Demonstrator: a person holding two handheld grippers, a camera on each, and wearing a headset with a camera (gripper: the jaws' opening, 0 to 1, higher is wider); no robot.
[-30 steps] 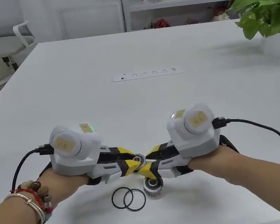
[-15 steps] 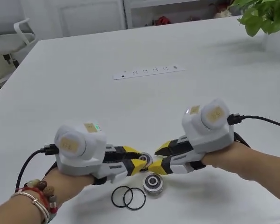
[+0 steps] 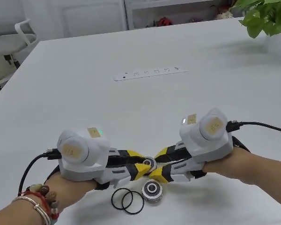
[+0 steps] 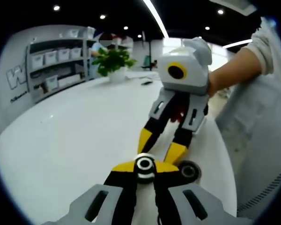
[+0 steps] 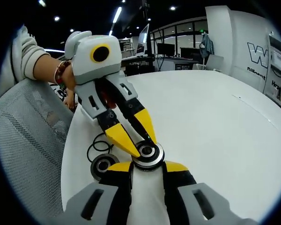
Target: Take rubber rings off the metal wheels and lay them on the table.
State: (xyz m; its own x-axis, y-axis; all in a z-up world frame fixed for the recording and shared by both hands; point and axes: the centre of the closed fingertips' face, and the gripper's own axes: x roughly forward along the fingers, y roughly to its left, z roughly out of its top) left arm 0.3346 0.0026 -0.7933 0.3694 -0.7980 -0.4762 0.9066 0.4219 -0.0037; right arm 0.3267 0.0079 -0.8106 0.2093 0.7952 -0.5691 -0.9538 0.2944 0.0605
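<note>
A small metal wheel [image 3: 150,163] with a dark rubber rim hangs just above the table between both grippers. My left gripper [image 3: 143,167] is shut on it from the left, and the wheel [image 4: 144,165] sits between its yellow tips. Coming from the right, my right gripper [image 3: 156,165] has its tips pressed on either side of the same wheel [image 5: 147,153]. A second wheel [image 3: 151,189] lies flat on the table right below them. Two black rubber rings [image 3: 127,200] lie overlapping beside it.
A white power strip [image 3: 150,73] lies mid-table, far from the work. A potted plant [image 3: 264,16] stands at the back right corner, and an office chair [image 3: 11,44] beyond the table's left edge. The table's near edge runs close under the grippers.
My right gripper has moved left and down, closing its tips onto the wheel held by my left gripper. The wheel and rings on the table have not moved.
</note>
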